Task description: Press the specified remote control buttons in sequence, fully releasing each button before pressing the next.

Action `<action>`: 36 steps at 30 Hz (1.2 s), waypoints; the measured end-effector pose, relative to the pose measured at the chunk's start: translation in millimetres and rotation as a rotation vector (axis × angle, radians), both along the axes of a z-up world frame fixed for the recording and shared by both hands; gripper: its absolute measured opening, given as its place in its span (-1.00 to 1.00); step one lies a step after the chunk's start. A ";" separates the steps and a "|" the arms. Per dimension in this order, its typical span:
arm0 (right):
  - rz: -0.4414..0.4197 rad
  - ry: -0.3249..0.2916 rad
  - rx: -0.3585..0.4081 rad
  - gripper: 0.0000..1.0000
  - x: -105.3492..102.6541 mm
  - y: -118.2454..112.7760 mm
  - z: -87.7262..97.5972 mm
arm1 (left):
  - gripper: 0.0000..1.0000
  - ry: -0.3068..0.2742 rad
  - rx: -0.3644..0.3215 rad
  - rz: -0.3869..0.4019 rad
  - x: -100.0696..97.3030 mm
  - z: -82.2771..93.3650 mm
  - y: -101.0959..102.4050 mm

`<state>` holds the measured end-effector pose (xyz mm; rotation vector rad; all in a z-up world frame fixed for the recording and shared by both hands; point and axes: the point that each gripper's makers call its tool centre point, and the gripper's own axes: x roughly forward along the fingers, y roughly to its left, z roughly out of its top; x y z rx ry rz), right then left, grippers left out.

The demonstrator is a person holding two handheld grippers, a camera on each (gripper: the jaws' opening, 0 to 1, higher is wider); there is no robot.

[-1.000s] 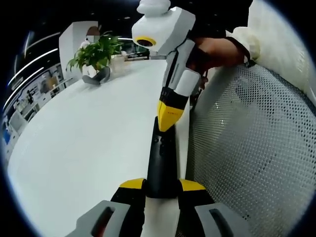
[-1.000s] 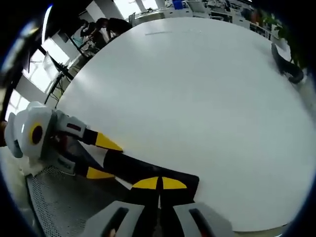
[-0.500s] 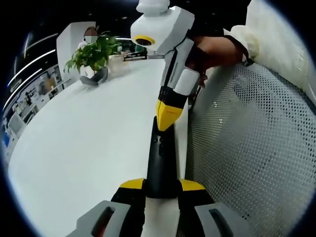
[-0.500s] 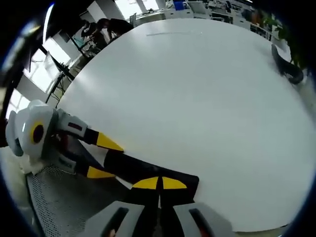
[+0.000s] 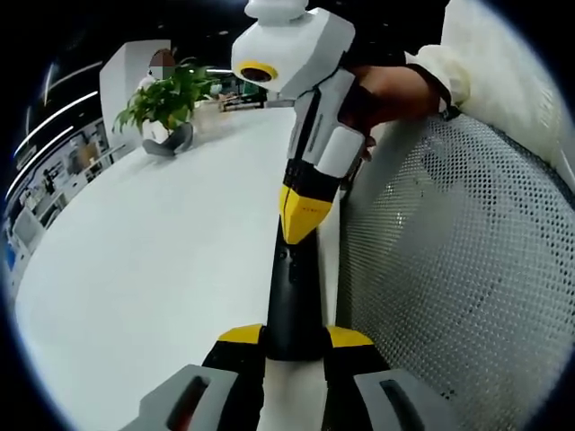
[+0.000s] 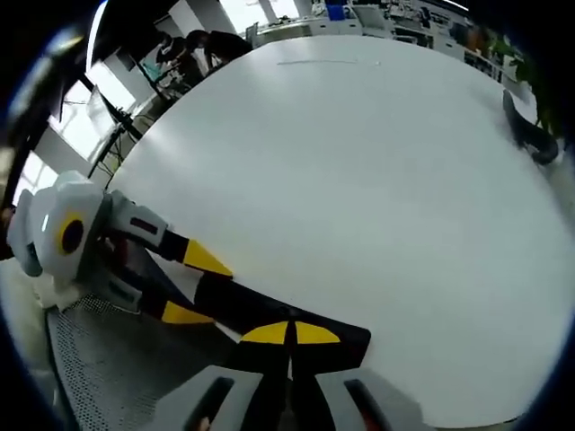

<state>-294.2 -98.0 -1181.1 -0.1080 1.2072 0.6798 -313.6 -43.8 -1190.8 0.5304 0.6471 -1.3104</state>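
One white table [image 5: 144, 269] beneath both tools; mesh chair back [image 5: 458, 269] beside left gripper. Left gripper [image 5: 295, 346] clamps near end of black remote control [image 5: 293, 296], jaws narrow on its sides. Right gripper [image 5: 301, 218], jaws pressed together, yellow tip on remote's upper face near buttons. Potted plant [image 5: 166, 99] far ahead.

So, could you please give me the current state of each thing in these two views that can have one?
remote control: lying along the white table's edge, near end clamped.
left gripper: shut on the remote control, one yellow-tipped finger on each side.
right gripper: shut, fingers together, tips over the remote's button face; contact cannot be told.
potted plant: upright at the table's far end.
mesh chair back: beside the table edge.
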 end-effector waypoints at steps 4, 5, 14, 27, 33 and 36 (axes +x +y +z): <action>0.012 -0.015 0.011 -1.00 2.2 2.2 0.2 | -0.52 -0.003 0.002 -0.016 -1.7 0.3 -1.4; 0.012 -0.014 0.020 -1.00 2.3 4.0 1.0 | -0.52 -0.005 0.005 -0.016 -2.1 0.5 -1.7; 0.070 -0.060 0.017 -1.00 4.7 12.2 3.6 | -0.52 0.005 0.026 -0.010 -3.0 0.1 -3.6; 0.161 -0.038 -0.030 -1.00 1.7 12.8 -2.3 | -0.51 0.006 0.007 0.007 -4.2 1.2 -3.5; 0.221 0.212 -0.072 -1.00 1.4 13.0 -4.6 | -0.51 0.005 0.000 0.011 -4.5 1.1 -3.1; 0.229 0.310 -0.094 -1.00 2.3 13.1 -6.5 | -0.51 0.006 -0.001 0.012 -4.4 0.9 -3.0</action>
